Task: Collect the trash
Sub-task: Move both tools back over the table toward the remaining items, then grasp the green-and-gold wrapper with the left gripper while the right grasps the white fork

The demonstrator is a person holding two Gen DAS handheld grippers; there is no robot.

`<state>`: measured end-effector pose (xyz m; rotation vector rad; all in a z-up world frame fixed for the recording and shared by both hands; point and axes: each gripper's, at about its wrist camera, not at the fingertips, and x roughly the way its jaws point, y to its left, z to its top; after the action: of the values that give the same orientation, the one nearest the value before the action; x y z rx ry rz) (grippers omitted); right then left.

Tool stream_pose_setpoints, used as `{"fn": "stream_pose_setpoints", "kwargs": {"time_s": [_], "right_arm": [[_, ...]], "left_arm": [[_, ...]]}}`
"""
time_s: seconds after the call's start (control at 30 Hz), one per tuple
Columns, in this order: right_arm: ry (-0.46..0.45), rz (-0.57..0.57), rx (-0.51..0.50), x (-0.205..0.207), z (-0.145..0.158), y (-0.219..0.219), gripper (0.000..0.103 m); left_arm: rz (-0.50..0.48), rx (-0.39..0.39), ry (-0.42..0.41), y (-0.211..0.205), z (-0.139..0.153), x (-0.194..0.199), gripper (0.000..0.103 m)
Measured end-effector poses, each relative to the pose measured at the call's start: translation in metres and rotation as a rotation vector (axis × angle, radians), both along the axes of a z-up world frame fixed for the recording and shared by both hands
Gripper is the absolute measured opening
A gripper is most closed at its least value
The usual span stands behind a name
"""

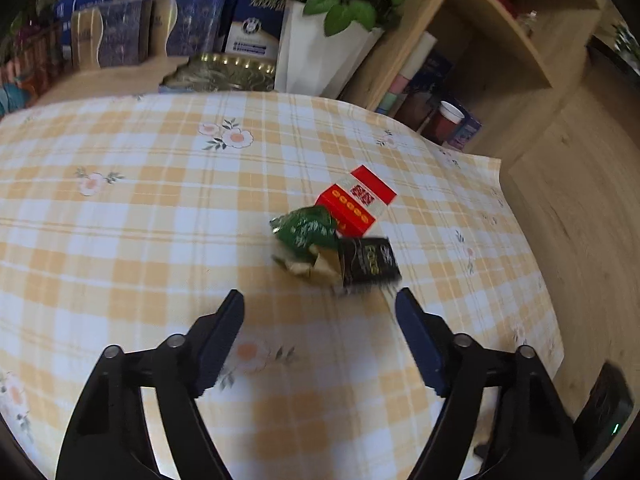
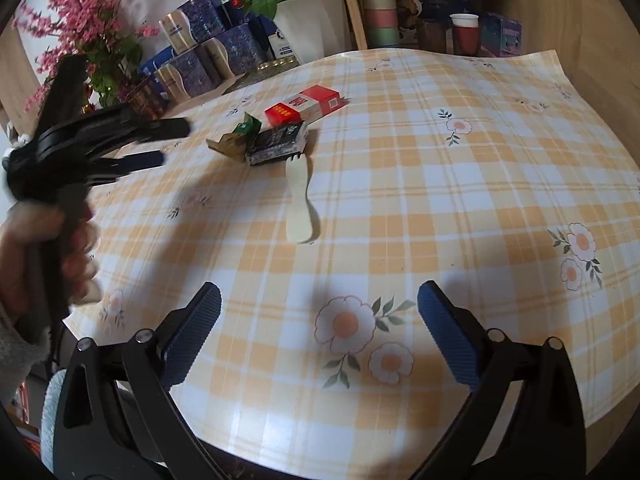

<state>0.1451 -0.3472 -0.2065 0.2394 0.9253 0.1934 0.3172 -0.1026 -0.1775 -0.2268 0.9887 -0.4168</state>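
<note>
Right wrist view: wooden spork [image 2: 301, 205] lies tines-away, seemingly flat on the counter [image 2: 460, 208]; both tilted-down grippers' jaws released, empty.

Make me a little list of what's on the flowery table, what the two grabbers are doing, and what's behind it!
table cover: yellow checked cloth with flowers
trash: red box, green wrapper, black packet, clustered together mid-table
apart from pile: pale wooden fork, lying flat nearer the right gripper
left gripper: open, empty, short of the pile
right gripper: open, empty, over bare cloth
behind: white pot with red flowers, blue boxes, wooden shelf
</note>
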Motion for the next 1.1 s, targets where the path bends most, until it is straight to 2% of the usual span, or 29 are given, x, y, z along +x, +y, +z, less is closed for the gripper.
{"fn": "stream_pose_setpoints", "kwargs": {"time_s": [0.1,0.27,0.3,0.33,0.4,0.43,0.5,0.53,0.57,0.77,0.87,0.93,1.1], "right_arm": [[0.002,-0.011,0.000,0.004,-0.004,-0.003,0.097],[0.022,-0.024,0.011,0.008,-0.011,-0.009,0.097],[0.024,-0.022,0.010,0.009,-0.012,-0.009,0.097],[0.024,-0.019,0.000,0.010,-0.012,-0.009,0.097],[0.024,-0.017,-0.023,0.013,-0.012,-0.008,0.097],[0.025,-0.014,-0.027,0.015,-0.012,-0.007,0.097],[0.026,-0.005,-0.030,0.021,-0.012,-0.005,0.097],[0.025,0.005,-0.033,0.025,-0.012,-0.003,0.093],[0.024,0.014,-0.036,0.029,-0.012,0.000,0.085],[0.028,0.068,-0.032,0.062,-0.013,0.021,0.063],[0.031,0.085,-0.075,0.076,-0.016,0.037,0.060],[0.032,0.087,-0.097,0.081,-0.018,0.047,0.059],[0.044,0.085,-0.200,0.085,-0.026,0.063,0.040]], "left_arm": [[0.021,-0.021,0.031,-0.007,-0.009,0.029,0.066],[0.050,-0.015,0.130,-0.014,-0.038,0.058,0.053],[0.041,-0.028,0.139,-0.015,-0.043,0.058,0.051],[0.035,-0.029,0.143,-0.016,-0.046,0.058,0.041],[0.029,-0.026,0.131,-0.014,-0.048,0.054,0.029],[0.018,-0.064,0.138,-0.009,-0.050,0.051,0.027],[0.014,-0.085,0.129,-0.001,-0.049,0.044,0.024],[0.009,-0.094,0.111,0.006,-0.046,0.038,0.023],[0.004,-0.102,0.096,0.014,-0.042,0.033,0.022],[-0.015,-0.133,0.023,0.054,-0.014,-0.005,0.022],[-0.058,-0.124,-0.059,0.071,0.001,-0.046,0.022],[-0.070,-0.120,-0.081,0.076,0.005,-0.065,0.022],[-0.080,-0.131,-0.120,0.086,0.011,-0.112,0.022]]}}
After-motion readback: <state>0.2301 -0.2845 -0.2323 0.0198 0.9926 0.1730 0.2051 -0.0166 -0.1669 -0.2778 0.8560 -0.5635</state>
